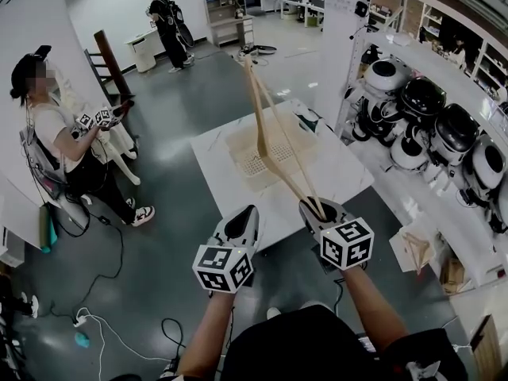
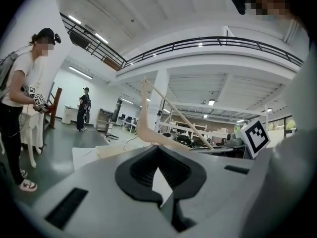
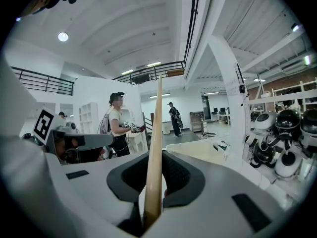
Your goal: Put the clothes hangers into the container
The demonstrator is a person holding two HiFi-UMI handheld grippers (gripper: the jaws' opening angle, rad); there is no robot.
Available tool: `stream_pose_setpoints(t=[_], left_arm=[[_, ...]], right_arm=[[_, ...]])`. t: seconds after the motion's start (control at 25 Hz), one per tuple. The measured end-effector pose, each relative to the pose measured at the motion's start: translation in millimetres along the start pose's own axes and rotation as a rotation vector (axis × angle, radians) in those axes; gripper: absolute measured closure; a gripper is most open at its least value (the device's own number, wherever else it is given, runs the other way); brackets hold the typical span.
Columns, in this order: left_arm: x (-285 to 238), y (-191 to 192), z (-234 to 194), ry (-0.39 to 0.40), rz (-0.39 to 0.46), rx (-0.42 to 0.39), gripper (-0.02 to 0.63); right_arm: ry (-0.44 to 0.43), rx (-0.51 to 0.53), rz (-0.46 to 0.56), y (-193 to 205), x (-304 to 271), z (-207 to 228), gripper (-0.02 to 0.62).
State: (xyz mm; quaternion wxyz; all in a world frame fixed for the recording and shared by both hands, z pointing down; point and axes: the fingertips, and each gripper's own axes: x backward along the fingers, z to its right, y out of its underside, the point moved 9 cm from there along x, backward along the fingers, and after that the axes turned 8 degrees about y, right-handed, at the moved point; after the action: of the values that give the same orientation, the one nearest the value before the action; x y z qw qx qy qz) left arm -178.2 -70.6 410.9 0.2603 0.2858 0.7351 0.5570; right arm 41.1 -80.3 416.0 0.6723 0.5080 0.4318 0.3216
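Big hall, white table (image 1: 349,177) mid-floor w/ basket (image 1: 248,163) on it. We've got the right gripper (image 1: 311,206) clamped on a hanger (image 1: 259,121), raised over the basket, tilting far-left. Left gripper (image 1: 248,211) just beside it, jaws closed, empty.

My head camera looks steeply down past my forearms onto the white table (image 1: 349,173) and the grey floor (image 1: 167,236). The camera on my left gripper (image 1: 248,211) sits close behind its jaws, facing far across the room and tilted up to the ceiling (image 2: 148,19). The one on my right gripper (image 1: 313,205) does likewise. All three share the wooden clothes hanger (image 1: 266,125) and the person in a white shirt (image 1: 59,137) on the left.
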Motion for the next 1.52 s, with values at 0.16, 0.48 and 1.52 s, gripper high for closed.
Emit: stream_pose_setpoints(t=[0.16, 0.48, 1.52], left_arm=[[3.2, 1.3, -3.1, -0.004, 0.0, 0.009, 0.603], [8.4, 0.0, -5.4, -0.005, 0.004, 0.011, 0.601], [-75.1, -9.0, -31.7, -0.032, -0.001, 0.009, 0.601]], right_arm=[[-0.001, -0.003, -0.004, 1.5, -1.0, -3.3, 0.531], [0.0, 0.0, -0.005, -0.5, -5.2, -5.7, 0.531], [-0.049, 0.003, -0.02, -17.1, -67.3, 58.0, 0.531]])
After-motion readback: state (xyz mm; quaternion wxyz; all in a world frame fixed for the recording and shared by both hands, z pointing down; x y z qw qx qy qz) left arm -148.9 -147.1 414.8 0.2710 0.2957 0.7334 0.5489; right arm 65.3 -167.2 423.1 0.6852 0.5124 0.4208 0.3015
